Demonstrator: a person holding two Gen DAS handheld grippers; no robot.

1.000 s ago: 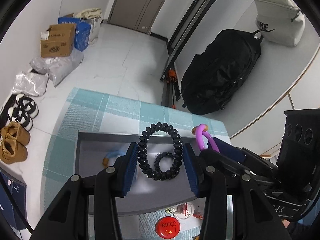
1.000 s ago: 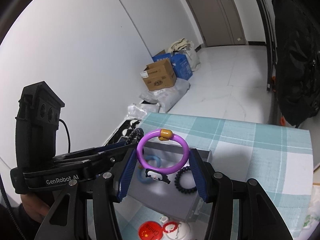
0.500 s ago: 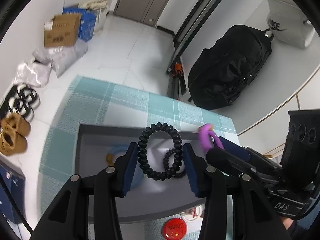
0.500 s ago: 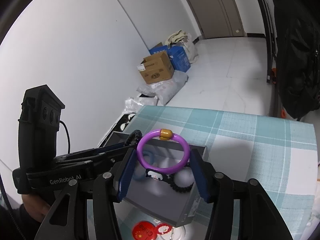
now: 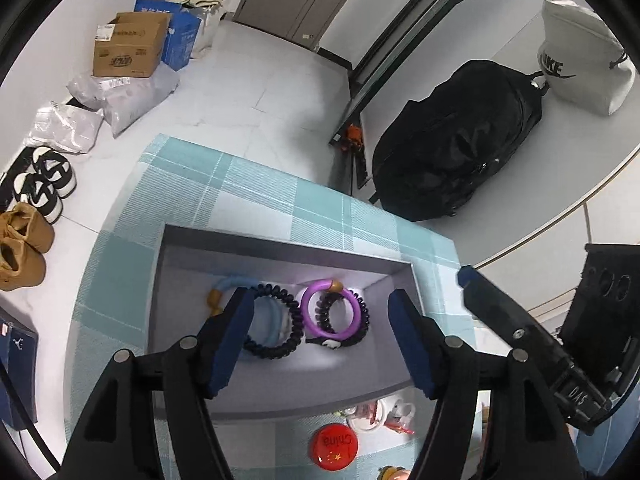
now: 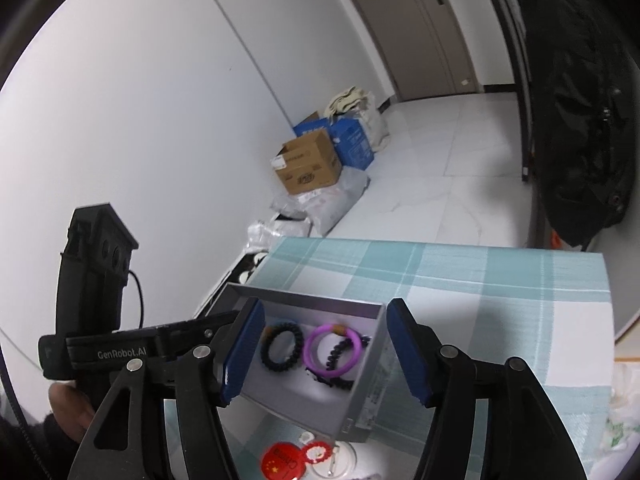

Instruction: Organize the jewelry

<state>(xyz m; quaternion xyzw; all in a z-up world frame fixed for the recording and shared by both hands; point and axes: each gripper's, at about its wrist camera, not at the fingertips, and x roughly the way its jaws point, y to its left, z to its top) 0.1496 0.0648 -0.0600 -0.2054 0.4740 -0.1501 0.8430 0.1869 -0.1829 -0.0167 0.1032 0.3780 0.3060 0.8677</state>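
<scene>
Purple bracelet [image 5: 334,312] (gold bead, panda charm) lies in grey box [image 5: 280,248].

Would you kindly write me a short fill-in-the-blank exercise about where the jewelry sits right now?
1. The purple bracelet lies inside the grey ____.
2. The box stands on a ____ tablecloth.
3. The large black coil bracelet partly covers a light ____ ring.
4. Neither the left gripper nor the right gripper holds ____.

Answers: box; checked; blue; anything
</scene>
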